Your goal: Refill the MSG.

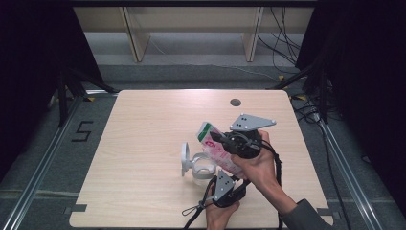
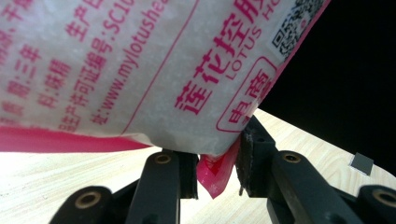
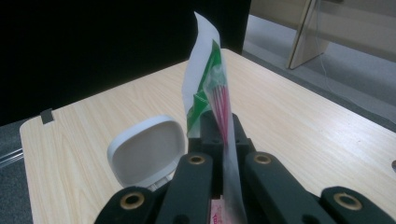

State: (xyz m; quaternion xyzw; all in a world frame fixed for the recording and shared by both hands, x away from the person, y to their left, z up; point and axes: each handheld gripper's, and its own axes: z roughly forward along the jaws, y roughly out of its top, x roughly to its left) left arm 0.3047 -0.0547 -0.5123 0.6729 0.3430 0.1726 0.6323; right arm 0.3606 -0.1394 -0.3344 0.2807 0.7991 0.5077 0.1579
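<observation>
Pink-and-white pouch (image 1: 218,149): a printed plastic bag with pink lettering and a green patch near its top end, held off the table, tilted, top end up and to the left in the high view.
Pouch contents: white grains show through the film in the left gripper view (image 2: 140,70).
Right gripper (image 3: 223,140): its jaws are clamped flat on the pouch's upper part; the green-and-pink edge rises between them in the right gripper view.
Right hand (image 1: 261,165): wraps the gripper body above the table's middle right, grey plate on top.
Left gripper (image 2: 217,170): its jaws stand narrow, one on each side of the pouch's lower pink corner; whether the pads press it I cannot tell.
Left hand (image 1: 218,215): at the table's near edge, below the pouch, cable trailing off beside it.
Container (image 1: 203,166): a clear tub standing on the table just left of the pouch's lower end.
Lid (image 1: 185,158): white, rounded, flipped up on the tub's left side.
Table (image 1: 143,134): pale wood grain, with a small dark round hole (image 1: 235,102) near its far edge.
</observation>
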